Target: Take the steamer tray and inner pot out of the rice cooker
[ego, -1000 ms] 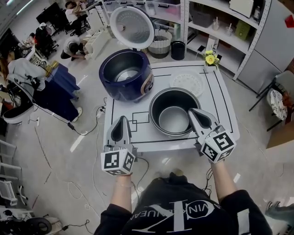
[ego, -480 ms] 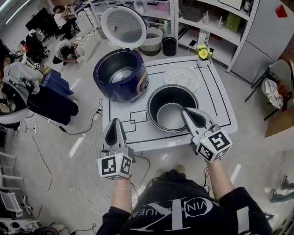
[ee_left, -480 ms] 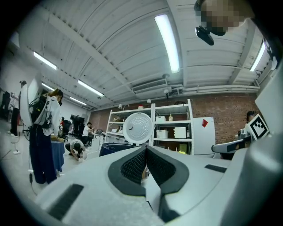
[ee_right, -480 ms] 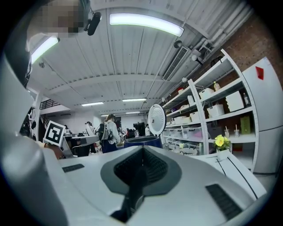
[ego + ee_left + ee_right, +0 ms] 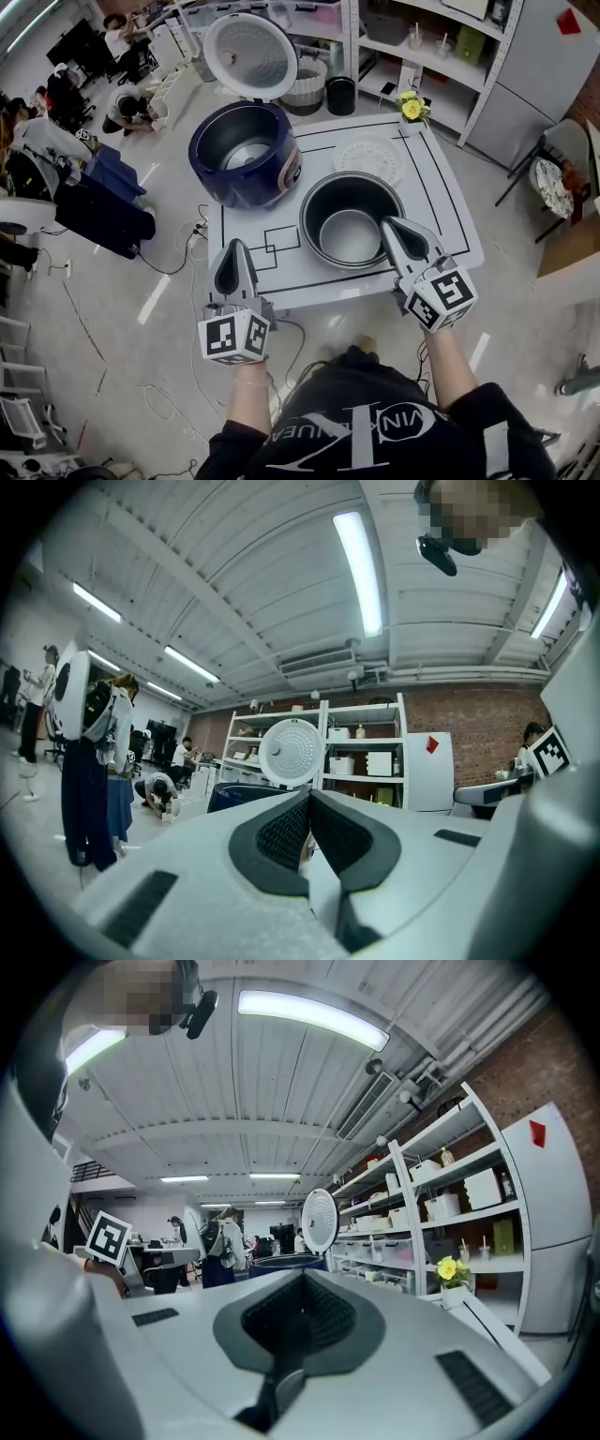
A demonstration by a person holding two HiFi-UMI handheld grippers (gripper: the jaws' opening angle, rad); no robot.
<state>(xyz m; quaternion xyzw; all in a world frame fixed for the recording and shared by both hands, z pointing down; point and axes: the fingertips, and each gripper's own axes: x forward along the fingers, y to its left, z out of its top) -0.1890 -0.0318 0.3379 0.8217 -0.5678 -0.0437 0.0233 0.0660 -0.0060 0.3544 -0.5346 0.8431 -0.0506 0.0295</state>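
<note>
Standing upright on the white bench (image 5: 441, 204), the dark inner pot (image 5: 352, 223) sat empty, out of the navy rice cooker (image 5: 246, 155) and just beside it. The cooker occupied the far left corner of the bench with its lid (image 5: 251, 54) tipped up and its cavity open. The white steamer tray (image 5: 368, 161) lay flat on the bench just behind the pot, near a small vase of yellow flowers (image 5: 410, 110) at the far right corner.

The right claw (image 5: 392, 227) was held level at the near right side of the pot, its tip over the pot's rim. Whether it touched the rim could not be told. Its jaws were pressed together with nothing between them.

The left claw (image 5: 234, 248) hung over the near left edge of the bench, apart from the pot and the tray and pointing toward the cooker. Its jaws were likewise closed on nothing, the ribbed pads (image 5: 281, 832) meeting face to face.
</note>
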